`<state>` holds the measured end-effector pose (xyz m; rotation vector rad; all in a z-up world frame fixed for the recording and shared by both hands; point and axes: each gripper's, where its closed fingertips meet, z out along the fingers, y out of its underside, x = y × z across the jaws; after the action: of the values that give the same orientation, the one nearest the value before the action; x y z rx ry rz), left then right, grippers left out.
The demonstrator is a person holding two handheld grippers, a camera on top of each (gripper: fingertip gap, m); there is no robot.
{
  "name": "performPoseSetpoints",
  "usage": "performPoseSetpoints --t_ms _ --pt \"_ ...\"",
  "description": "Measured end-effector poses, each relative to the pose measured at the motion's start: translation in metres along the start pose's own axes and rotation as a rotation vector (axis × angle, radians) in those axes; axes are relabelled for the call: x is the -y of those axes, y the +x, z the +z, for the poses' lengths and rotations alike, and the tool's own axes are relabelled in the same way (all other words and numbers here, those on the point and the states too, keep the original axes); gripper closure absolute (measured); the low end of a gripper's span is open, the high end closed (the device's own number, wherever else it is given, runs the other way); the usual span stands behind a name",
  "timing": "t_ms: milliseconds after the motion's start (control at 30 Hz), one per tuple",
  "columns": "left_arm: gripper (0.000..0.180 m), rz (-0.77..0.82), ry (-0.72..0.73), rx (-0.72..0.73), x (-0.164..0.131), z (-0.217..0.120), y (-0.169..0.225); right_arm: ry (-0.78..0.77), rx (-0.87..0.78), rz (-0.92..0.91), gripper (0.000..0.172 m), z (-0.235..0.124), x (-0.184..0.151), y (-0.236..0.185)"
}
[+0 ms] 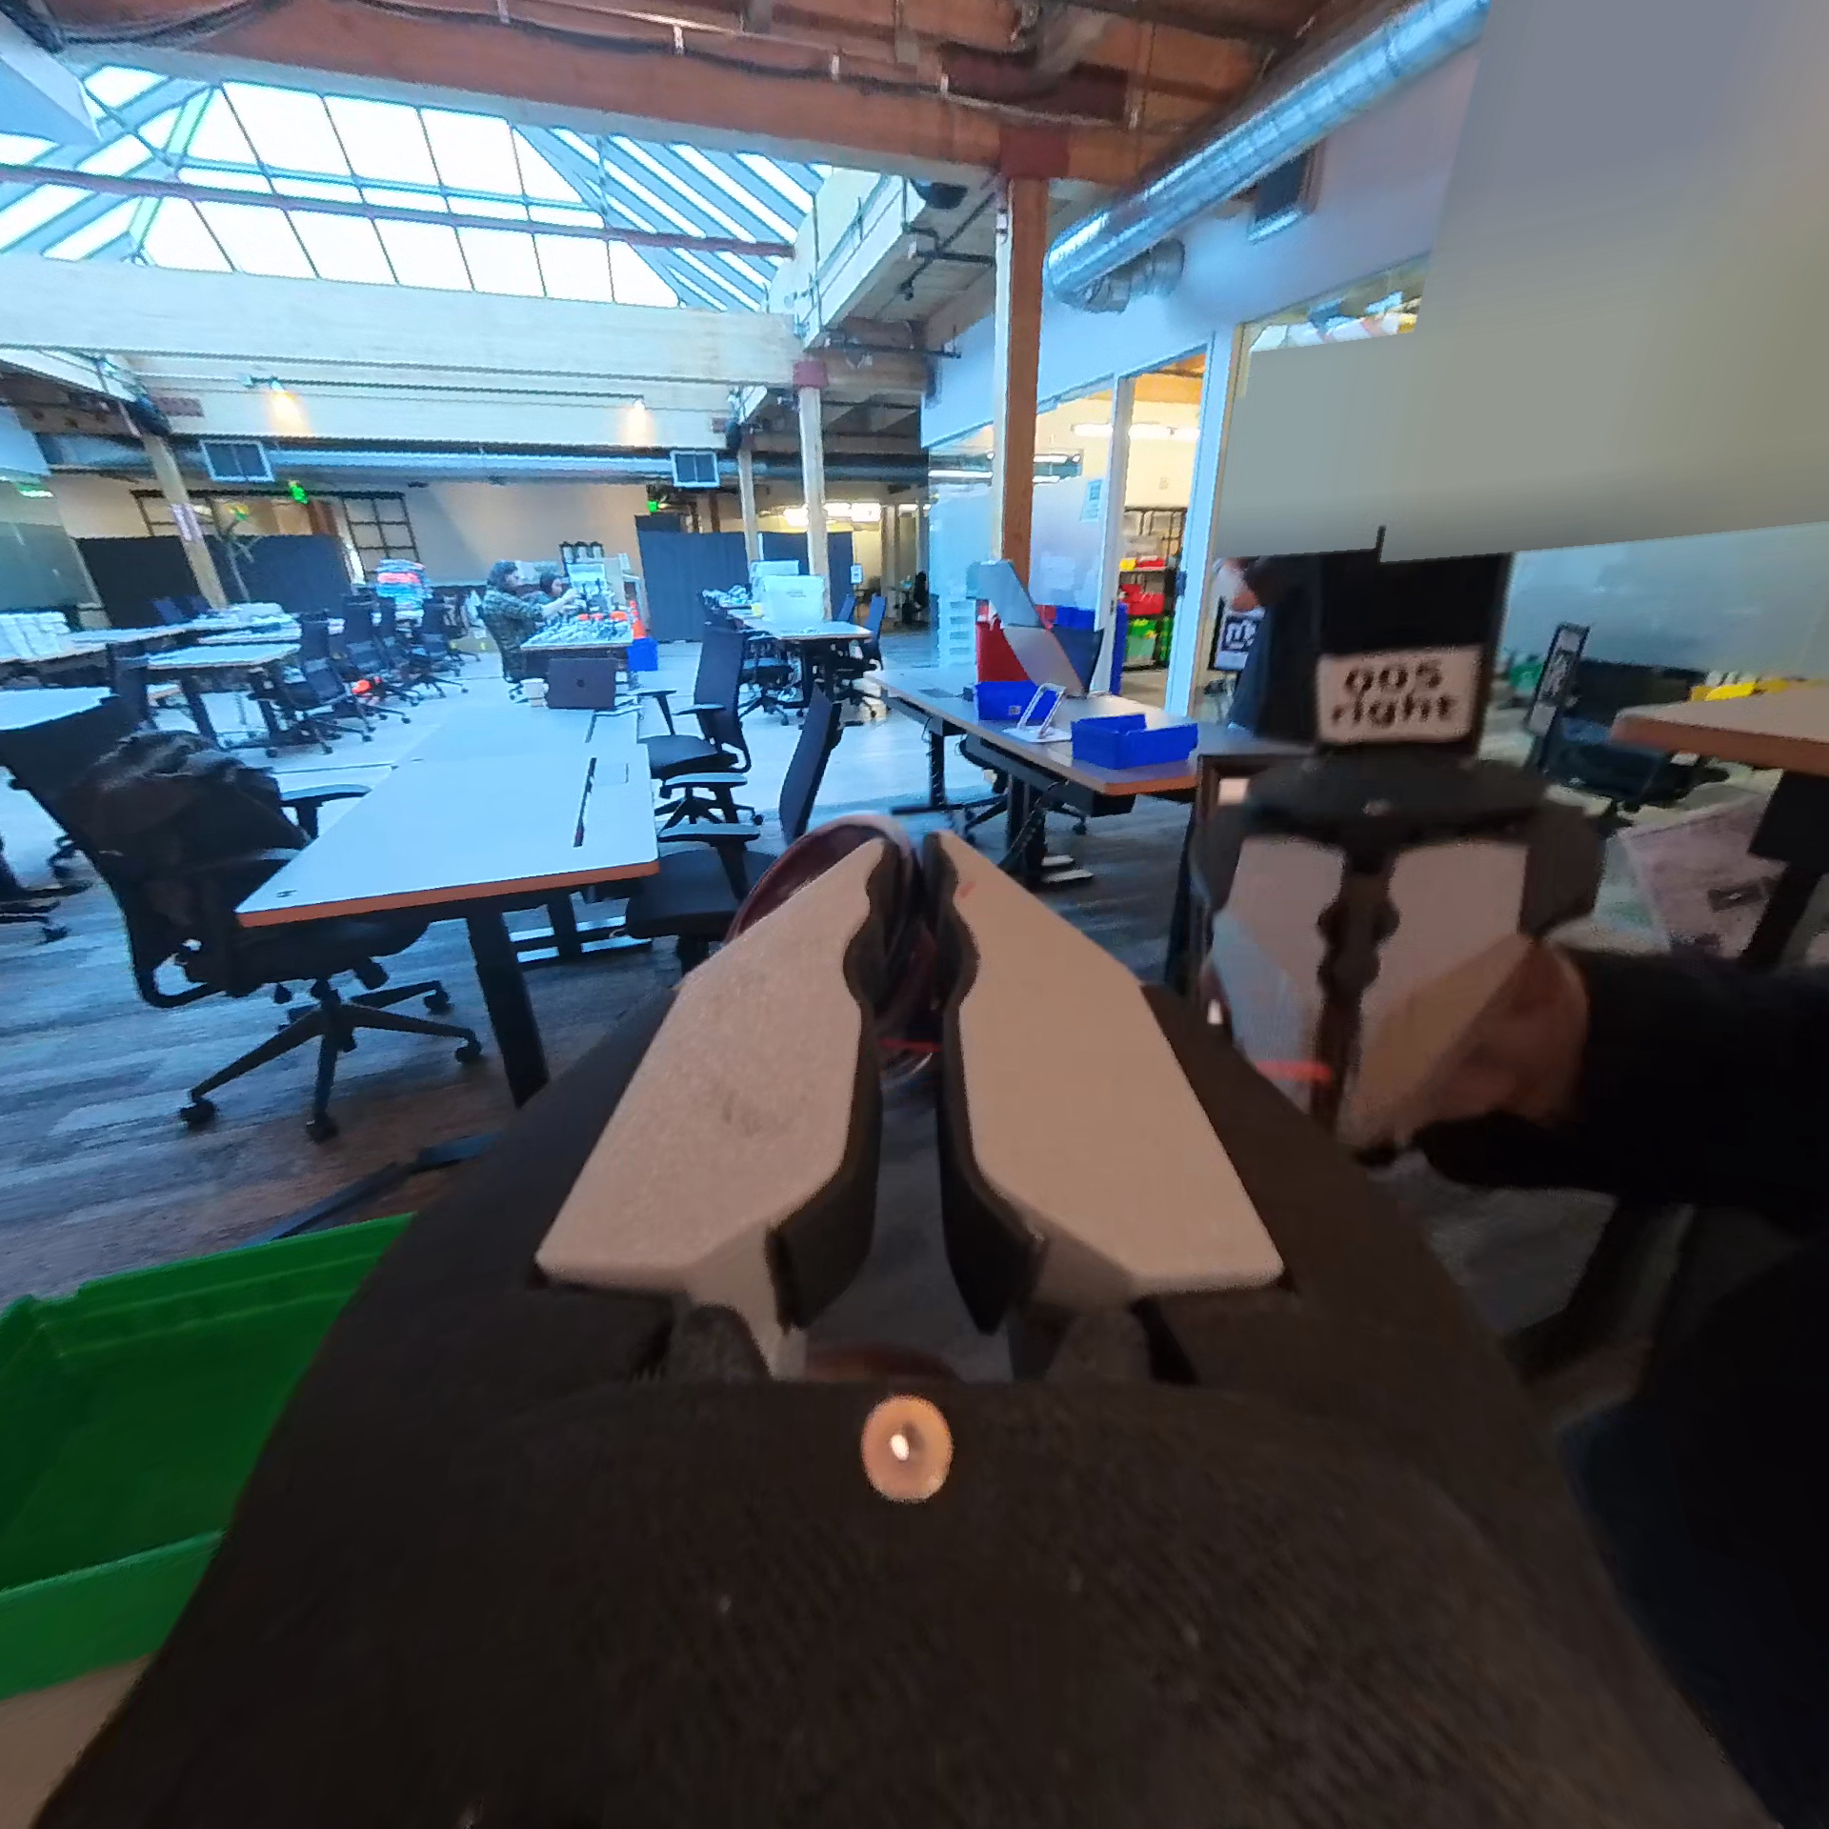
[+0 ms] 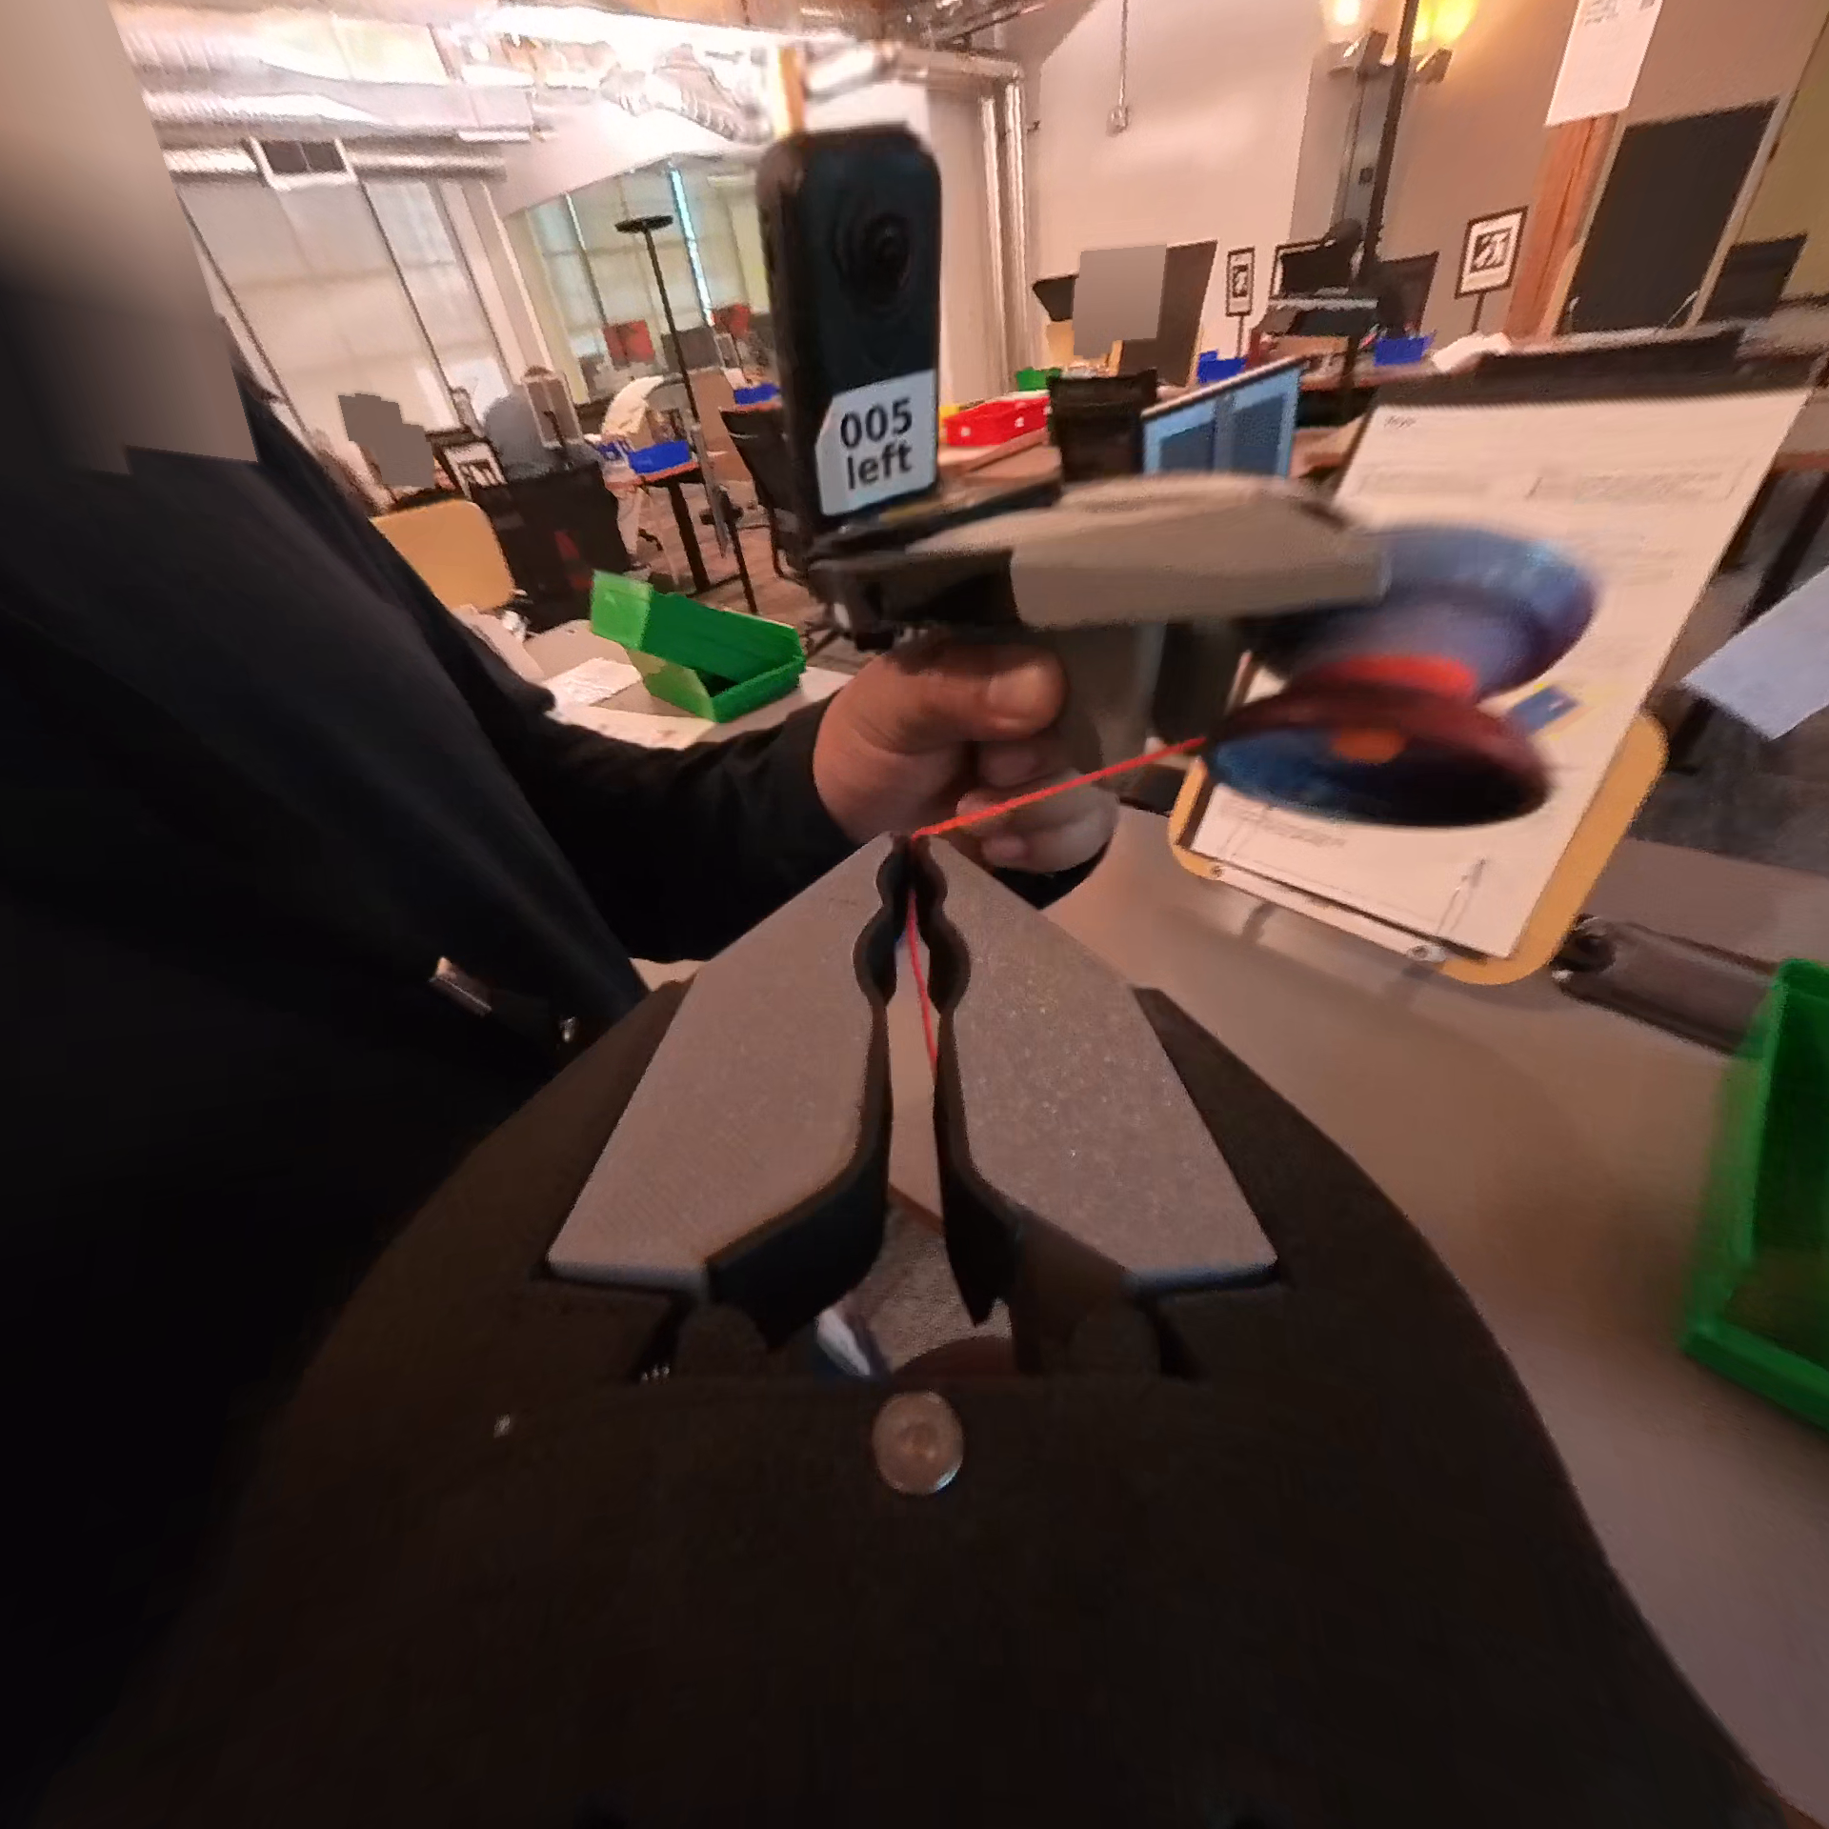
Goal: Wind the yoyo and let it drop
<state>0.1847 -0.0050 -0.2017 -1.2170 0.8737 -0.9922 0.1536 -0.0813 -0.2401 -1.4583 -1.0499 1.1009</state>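
My left gripper (image 1: 915, 856) is shut on the yoyo (image 1: 792, 876), whose dark red rim shows past the left finger. In the right wrist view the left gripper (image 2: 1366, 614) holds the blue and red yoyo (image 2: 1386, 752) in the air above the table, blurred. A red string (image 2: 1059, 787) runs taut from the yoyo's groove to my right gripper (image 2: 911, 856), which is shut on it at the tips; the string goes on down between the fingers. The right gripper also shows in the left wrist view (image 1: 1356, 930), close on the right, fingers together, with a bit of string (image 1: 1297, 1069) by it.
A clipboard with paper (image 2: 1544, 792) stands tilted on the grey table (image 2: 1386, 1138) behind the yoyo. Green bins sit at the right edge (image 2: 1772, 1188), farther back (image 2: 703, 643) and at the lower left (image 1: 119, 1435). Desks and office chairs (image 1: 247, 891) fill the room beyond. The left gripper's tips are roughly 9 cm from the right gripper's.
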Motion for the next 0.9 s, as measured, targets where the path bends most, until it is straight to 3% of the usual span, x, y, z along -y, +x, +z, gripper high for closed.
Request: performPoseSetpoints --t_ms 200,333,433,500,633,700,900 --pt "0.178 -0.017 -0.031 -0.022 -0.007 -0.006 -0.002 -0.066 -0.235 -0.175 0.172 -0.037 0.030 0.041" --pt "0.179 -0.166 -0.060 -0.187 -0.012 -0.002 0.016 -0.155 -0.405 -0.268 0.172 -0.055 0.032 0.080" --pt "0.179 -0.393 0.051 -0.382 0.009 -0.006 0.034 -0.118 -0.381 -0.220 0.172 -0.052 0.029 0.090" --pt "0.179 -0.449 0.098 -0.437 0.025 -0.007 0.037 -0.083 -0.324 -0.198 0.172 -0.042 0.020 0.086" --pt "0.179 -0.436 0.147 -0.454 0.045 -0.002 0.040 0.047 -0.241 -0.147 0.172 -0.014 0.008 0.069" --pt "0.180 -0.453 0.192 -0.438 0.054 0.000 0.035 0.036 -0.259 -0.099 0.172 -0.002 -0.005 0.070" --pt "0.179 -0.310 0.137 -0.192 0.027 0.009 -0.001 -0.004 -0.123 -0.035 0.172 0.025 -0.021 0.029"
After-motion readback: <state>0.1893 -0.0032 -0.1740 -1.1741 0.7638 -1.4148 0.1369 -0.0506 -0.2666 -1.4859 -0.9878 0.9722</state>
